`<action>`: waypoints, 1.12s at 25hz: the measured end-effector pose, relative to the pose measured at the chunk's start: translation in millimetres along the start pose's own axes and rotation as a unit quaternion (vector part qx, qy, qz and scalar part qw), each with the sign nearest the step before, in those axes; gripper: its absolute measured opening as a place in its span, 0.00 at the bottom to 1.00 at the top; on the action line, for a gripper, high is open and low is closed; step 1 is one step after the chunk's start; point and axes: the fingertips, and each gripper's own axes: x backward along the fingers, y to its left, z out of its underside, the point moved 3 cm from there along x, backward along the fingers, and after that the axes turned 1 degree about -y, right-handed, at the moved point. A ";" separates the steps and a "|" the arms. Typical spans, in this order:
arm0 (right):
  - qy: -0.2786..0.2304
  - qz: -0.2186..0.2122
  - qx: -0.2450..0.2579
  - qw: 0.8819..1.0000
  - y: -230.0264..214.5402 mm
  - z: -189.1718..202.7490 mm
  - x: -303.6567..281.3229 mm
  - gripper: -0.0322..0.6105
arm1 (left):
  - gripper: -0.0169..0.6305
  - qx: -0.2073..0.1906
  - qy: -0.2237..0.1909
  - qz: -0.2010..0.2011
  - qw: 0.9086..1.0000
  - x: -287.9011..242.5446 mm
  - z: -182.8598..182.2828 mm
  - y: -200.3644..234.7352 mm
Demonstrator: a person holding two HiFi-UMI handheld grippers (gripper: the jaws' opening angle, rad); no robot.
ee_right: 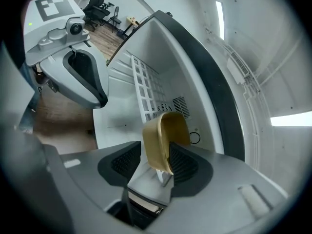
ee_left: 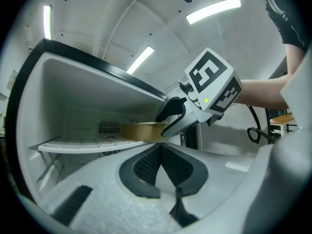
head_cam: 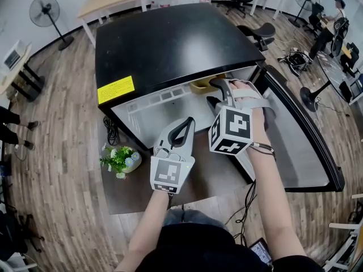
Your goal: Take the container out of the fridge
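Light: bright, from ceiling strips (ee_left: 213, 10) at 1 o'clock.
Glare: soft sheen on fridge top (head_cam: 170, 44).
Edges: fisheye bend, dark corners.

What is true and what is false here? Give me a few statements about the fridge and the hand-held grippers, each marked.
1. The fridge door stands open. True.
2. The tan container already sits outside the fridge. False: it rests on the shelf inside.
3. The left hand-held gripper has its jaws together, with nothing between them. True.
4. The potted plant stands on top of the fridge. False: it stands low down, beside the fridge's front corner.
5. The right hand-held gripper has open jaws either side of the container's wall. True.
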 end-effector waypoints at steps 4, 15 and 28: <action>0.002 -0.006 0.011 1.000 1.1 -0.6 -8.2 0.36 | 0.03 0.000 0.000 -0.001 1.000 1.2 0.4 0.0; 0.006 -0.012 0.033 0.999 -2.5 -1.3 -10.7 0.23 | 0.03 0.004 0.005 -0.001 1.000 3.5 4.4 1.6; -0.026 -0.054 0.008 0.998 26.7 -8.8 7.2 0.10 | 0.03 0.007 0.008 -0.003 1.000 12.5 9.0 0.5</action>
